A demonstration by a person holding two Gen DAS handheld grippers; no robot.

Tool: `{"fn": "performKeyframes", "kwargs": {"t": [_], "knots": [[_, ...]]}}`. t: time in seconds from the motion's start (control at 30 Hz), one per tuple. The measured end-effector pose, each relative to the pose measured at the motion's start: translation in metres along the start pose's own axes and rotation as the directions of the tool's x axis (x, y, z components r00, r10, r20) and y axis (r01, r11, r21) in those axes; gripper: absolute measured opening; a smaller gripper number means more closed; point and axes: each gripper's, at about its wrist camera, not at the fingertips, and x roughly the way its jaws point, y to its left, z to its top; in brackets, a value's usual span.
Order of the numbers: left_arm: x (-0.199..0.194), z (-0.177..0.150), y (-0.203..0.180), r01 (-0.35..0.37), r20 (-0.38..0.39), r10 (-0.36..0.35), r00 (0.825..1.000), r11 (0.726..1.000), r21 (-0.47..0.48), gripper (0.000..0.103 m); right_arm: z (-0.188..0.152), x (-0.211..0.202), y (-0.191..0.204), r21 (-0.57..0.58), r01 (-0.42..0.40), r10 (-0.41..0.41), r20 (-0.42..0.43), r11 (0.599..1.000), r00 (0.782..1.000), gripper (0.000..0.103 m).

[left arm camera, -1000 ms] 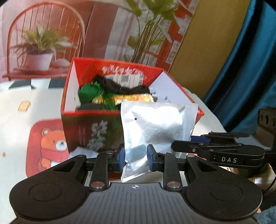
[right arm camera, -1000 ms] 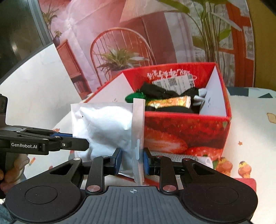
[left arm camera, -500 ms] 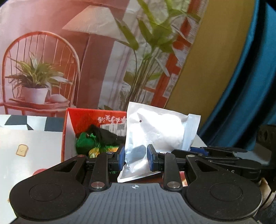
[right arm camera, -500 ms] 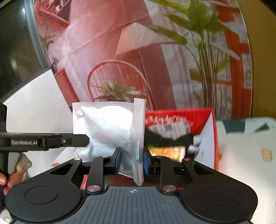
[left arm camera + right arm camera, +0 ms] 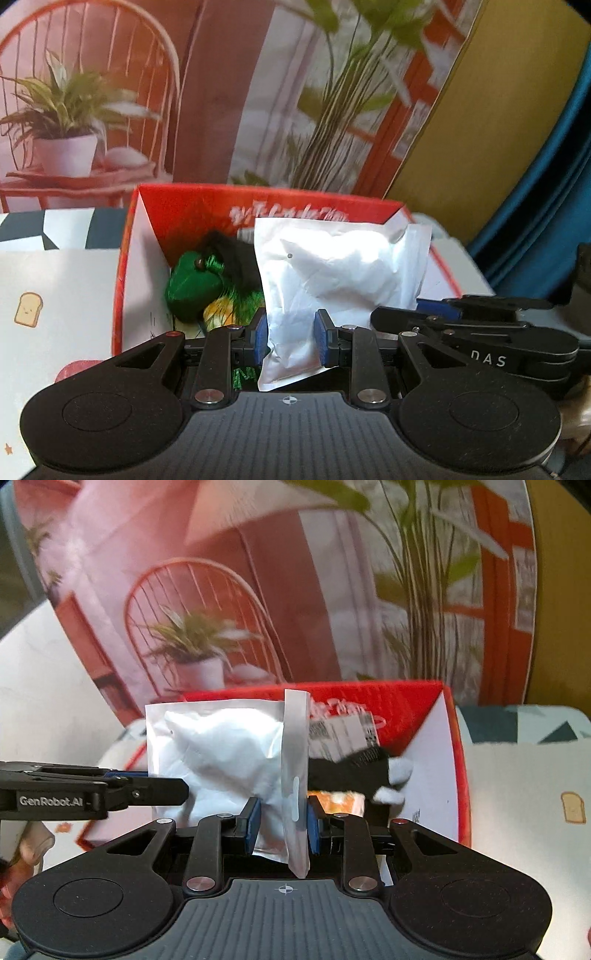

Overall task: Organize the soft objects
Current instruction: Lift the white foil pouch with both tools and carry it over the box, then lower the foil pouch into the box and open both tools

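Left wrist view: left gripper [image 5: 290,341] pinching the lower end of a white foil pouch [image 5: 340,273] between its blue pads [image 5: 260,339], pouch held upright above the near part of the red cardboard box [image 5: 192,206]. Inside the box, left of the pouch: a green satin pouch [image 5: 192,286] with a dark bead, a black soft item [image 5: 231,258] behind it, something yellow and green [image 5: 221,312] below. White characters printed on the box's far inner wall, too blurred to read. Right of the box, the right gripper [image 5: 436,314] seen from the side, clamped on the pouch's other edge, lettered "DAS" on its body. Left of the box, a white worktop cover [image 5: 55,295] with a small toast cartoon [image 5: 28,309]. Behind the box, a printed backdrop [image 5: 207,92] of an orange chair and potted plants.

Right wrist view: right gripper [image 5: 282,825] pinching the same white foil pouch [image 5: 221,753] at its flat sealed strip [image 5: 295,746], in front of the red cardboard box [image 5: 406,698]. In the box, right of the pouch: a white label with barcode-like print [image 5: 343,734], unreadable, a black soft item [image 5: 347,771], an orange packet [image 5: 340,799]. Left of the box, the left gripper [image 5: 162,792] side-on, marked "GenRobot.AI", closed on the pouch's edge, with fingers of a hand [image 5: 31,845] below it.
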Motion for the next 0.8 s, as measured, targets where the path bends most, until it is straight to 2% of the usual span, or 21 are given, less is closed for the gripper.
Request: {"fn": "performKeyframes", "kwargs": {"t": [0.27,0.8], "knots": [[0.035,-0.004,0.002,-0.030,-0.120,0.034,0.992,0.999,0.033,0.029,-0.008,0.032,0.003,-0.031,0.086,-0.089,-0.119,0.996,0.989,0.026],[0.048,-0.008,0.001,-0.047,-0.161,0.054,0.985,0.998,0.048,0.030,-0.015,0.051,0.008,-0.070,0.150,-0.160,-0.178,0.986,0.971,0.031]]}}
